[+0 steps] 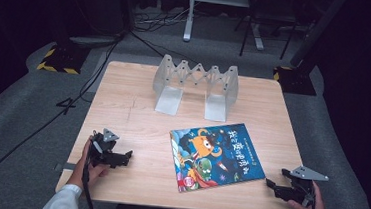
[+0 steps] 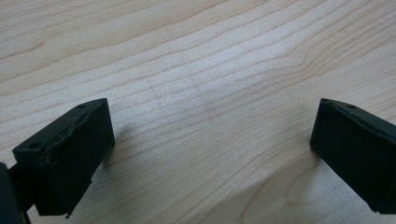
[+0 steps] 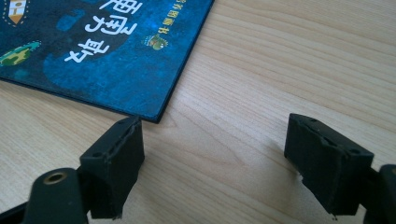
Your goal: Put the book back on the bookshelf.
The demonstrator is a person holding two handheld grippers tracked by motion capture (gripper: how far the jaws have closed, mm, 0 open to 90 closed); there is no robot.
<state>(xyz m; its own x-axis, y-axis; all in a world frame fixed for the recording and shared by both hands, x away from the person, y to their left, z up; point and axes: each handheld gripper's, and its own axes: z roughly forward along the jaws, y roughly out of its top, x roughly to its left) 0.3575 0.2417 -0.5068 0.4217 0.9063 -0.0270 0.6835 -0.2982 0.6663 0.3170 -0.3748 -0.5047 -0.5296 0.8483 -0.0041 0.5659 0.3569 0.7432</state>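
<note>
A blue picture book point(image 1: 216, 155) with cartoon figures lies flat on the wooden table point(image 1: 132, 115), right of centre. My right gripper point(image 1: 272, 185) rests at the table's front right, just off the book's near right corner point(image 3: 154, 116), jaws open and nothing between them. In the right gripper view the right gripper point(image 3: 212, 163) has its left fingertip beside that corner. My left gripper point(image 1: 125, 157) sits at the front left on bare wood, well apart from the book. The left gripper point(image 2: 212, 144) stands wide open over wood grain.
A grey expandable book rack point(image 1: 196, 85) stands at the back of the table, its two base plates facing me. Cables and stand feet lie on the grey floor behind the table. Bare wood lies between the two grippers in front of the book.
</note>
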